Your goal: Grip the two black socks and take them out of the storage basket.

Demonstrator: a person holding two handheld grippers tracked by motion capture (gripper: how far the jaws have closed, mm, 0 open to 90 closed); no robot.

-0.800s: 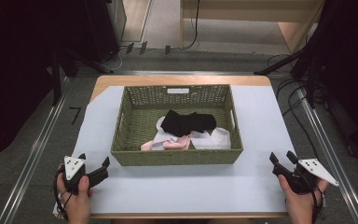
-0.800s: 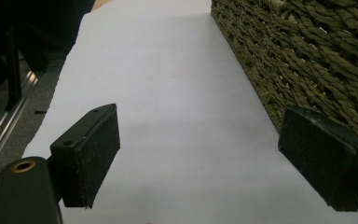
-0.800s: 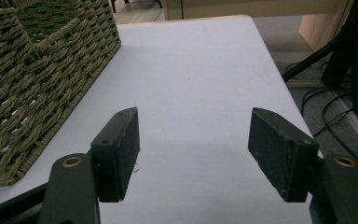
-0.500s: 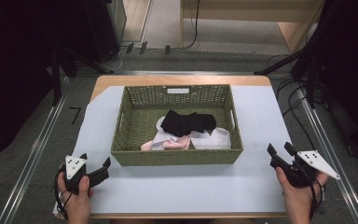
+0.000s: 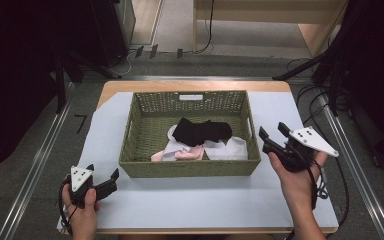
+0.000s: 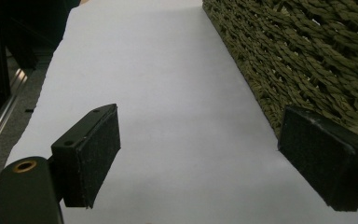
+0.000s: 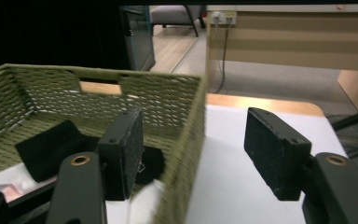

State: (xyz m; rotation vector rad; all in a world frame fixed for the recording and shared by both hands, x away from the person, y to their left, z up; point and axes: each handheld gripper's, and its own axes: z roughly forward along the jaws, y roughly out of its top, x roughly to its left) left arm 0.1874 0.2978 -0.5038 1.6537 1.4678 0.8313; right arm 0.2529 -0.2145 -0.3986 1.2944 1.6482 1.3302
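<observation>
My left gripper (image 5: 111, 178) sits at the lower left of the high view, low over the pale sheet-covered table (image 5: 190, 200), jaws spread apart and holding nothing. In its own view the olive woven basket (image 6: 317, 60) fills the upper right, its wall just beside my right-hand pad. My right gripper (image 5: 274, 136) is at the right centre of the high view, raised beside the basket's right wall (image 5: 251, 131), jaws wide and empty. In its own view the basket rim (image 7: 186, 140) runs between my two pads. Inside the basket lie a black folded cloth (image 5: 201, 131), a white cloth (image 5: 227, 148) and a pink cloth (image 5: 187, 154), heaped together toward the basket's near side.
</observation>
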